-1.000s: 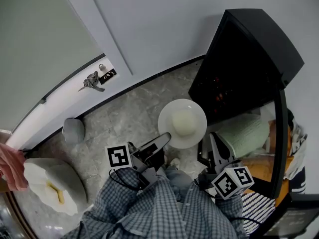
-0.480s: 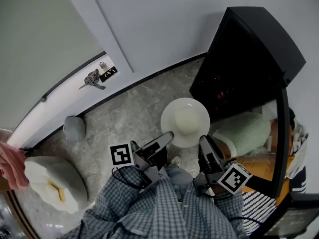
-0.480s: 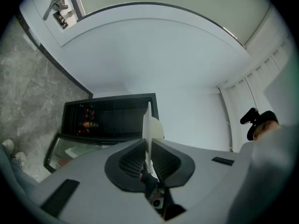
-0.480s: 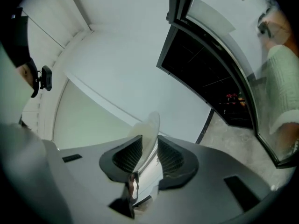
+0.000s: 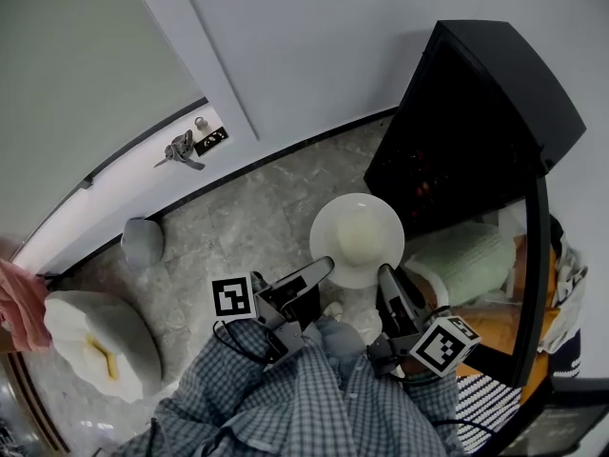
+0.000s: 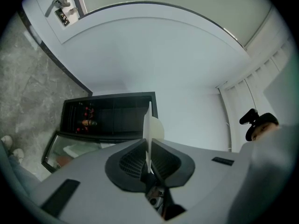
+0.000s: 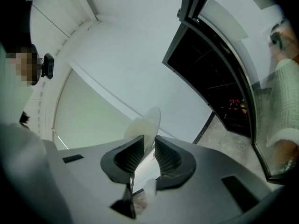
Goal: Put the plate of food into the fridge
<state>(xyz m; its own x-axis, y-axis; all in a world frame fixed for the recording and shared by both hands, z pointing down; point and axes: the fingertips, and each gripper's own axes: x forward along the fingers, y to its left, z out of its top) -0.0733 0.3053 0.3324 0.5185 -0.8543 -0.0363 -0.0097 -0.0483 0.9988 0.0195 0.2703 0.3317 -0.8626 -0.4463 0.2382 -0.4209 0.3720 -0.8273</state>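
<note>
One plate (image 5: 329, 246), clamped by left gripper (image 5: 322, 268) and right gripper (image 5: 387, 275), faces one fridge (image 5: 466, 122).

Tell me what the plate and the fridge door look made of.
The plate: probably glazed white ceramic, possibly melamine; smooth, thin, evenly pale rim. The fridge door: clear glass pane in a dark frame; shapes show through it.

White round plate (image 5: 325, 231), level, pale domed food (image 5: 360, 234) at centre, rim clamped at 5 and 7 o'clock. Black fridge (image 5: 495, 93) at plate's 1 o'clock, door (image 5: 535, 274) open.
</note>
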